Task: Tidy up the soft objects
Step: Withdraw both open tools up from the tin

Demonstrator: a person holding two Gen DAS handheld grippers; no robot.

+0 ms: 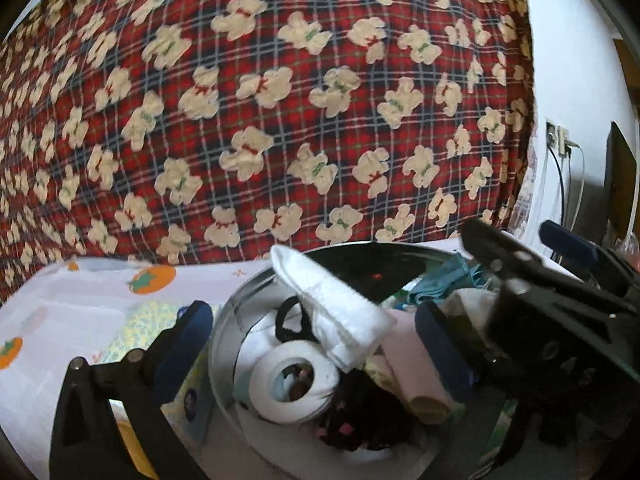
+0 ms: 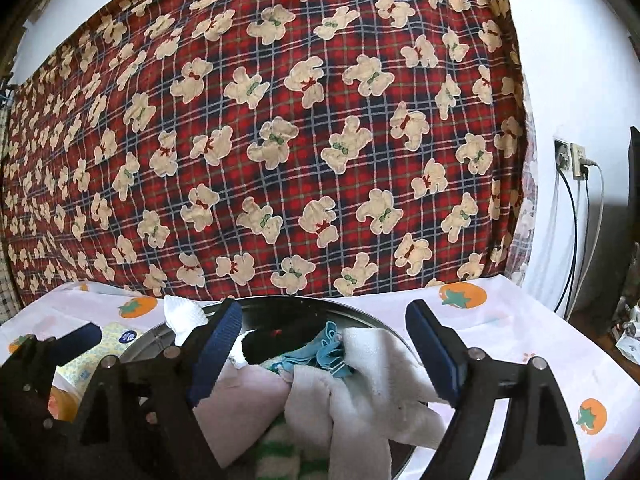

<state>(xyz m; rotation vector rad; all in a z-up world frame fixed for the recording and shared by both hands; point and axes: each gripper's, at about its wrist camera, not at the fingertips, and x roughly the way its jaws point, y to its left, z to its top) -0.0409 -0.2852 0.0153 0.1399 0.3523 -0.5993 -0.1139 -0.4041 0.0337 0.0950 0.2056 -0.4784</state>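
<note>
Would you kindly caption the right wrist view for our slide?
Open right gripper poised over a round metal basin piled with white towels and teal cloth.

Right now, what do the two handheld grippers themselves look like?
Both look alike. The left gripper and right gripper have matte black, angular frames with triangular cut-outs and silver screw heads. Each finger ends in a dark navy-blue ribbed pad. No cables, markings or sleeves are visible.
</note>
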